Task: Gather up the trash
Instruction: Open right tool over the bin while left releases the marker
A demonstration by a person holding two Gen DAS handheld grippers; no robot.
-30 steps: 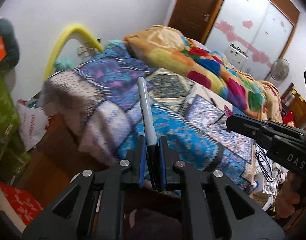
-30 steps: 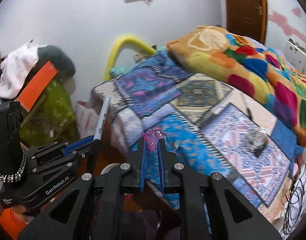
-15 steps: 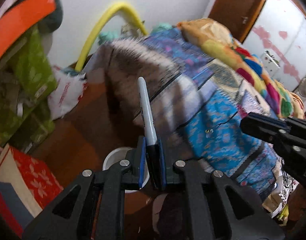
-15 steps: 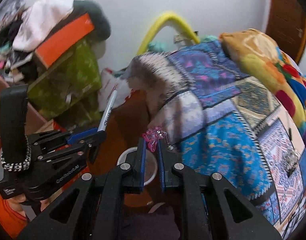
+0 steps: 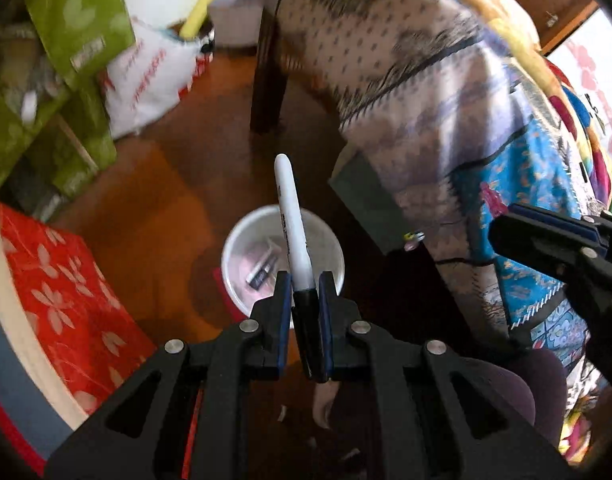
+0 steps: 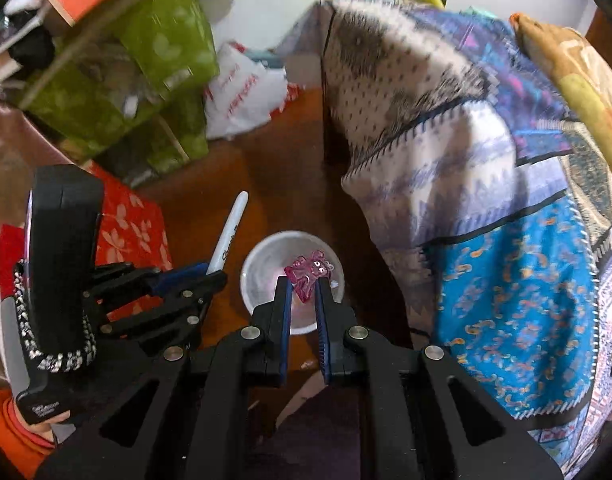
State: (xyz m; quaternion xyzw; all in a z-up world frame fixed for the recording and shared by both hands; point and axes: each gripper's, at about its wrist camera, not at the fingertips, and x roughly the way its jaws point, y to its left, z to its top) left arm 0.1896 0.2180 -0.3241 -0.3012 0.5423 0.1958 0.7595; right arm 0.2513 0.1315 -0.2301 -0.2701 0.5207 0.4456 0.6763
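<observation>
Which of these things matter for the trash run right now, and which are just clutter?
In the job:
- marker, in the left gripper
- pink trinket, in the right gripper
- white bin on the floor, some bits already inside

Lying about:
- bedspread
- green boxes
- red floral box
- plastic bag

Home bedroom, cluttered. Bed takes the right side, draped in a patchwork quilt with blue, white and purple panels; a multicolour blanket lies on top. Dark wood floor. Green heart-print boxes stacked at left, red floral box below them, white plastic bag by the wall. Wooden door at top right. Small white bin on the floor beside the bed.
</observation>
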